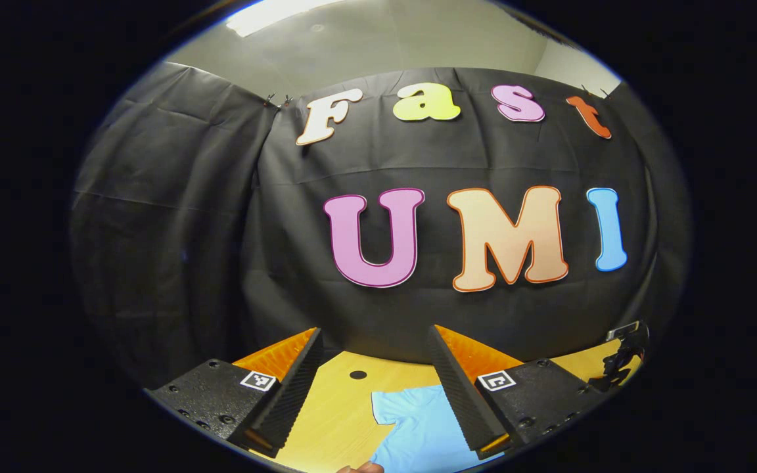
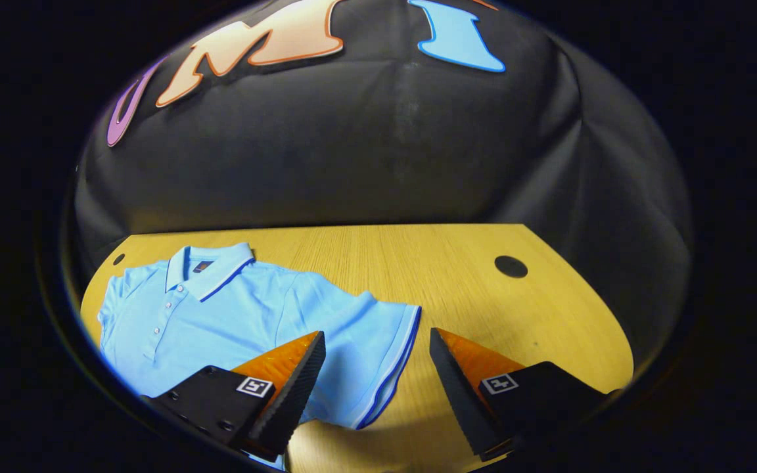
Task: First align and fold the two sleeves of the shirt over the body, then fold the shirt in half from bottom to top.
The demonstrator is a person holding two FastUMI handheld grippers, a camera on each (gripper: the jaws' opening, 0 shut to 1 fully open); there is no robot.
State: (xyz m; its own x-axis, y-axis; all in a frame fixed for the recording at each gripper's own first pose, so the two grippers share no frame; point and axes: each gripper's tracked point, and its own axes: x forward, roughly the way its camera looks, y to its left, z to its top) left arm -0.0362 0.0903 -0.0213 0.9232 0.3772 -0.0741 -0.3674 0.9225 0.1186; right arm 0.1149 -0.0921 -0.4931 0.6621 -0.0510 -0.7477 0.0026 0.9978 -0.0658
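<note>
Nothing is folded yet: the shirt lies flat, sleeve spread. Both the left gripper and the right gripper are wide open, holding nothing.

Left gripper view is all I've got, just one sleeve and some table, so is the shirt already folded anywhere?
Observer: No. In the right gripper view the polo shirt lies flat and face up on the table, neither sleeve folded over the body.
Operator: Which way is the collar?
Observer: The collar points toward the booth wall, with the button placket running down toward the near edge.
Operator: And where's the right gripper?
Observer: The right gripper has its fingers open, held above the striped cuff of one sleeve, with nothing between them.
</note>
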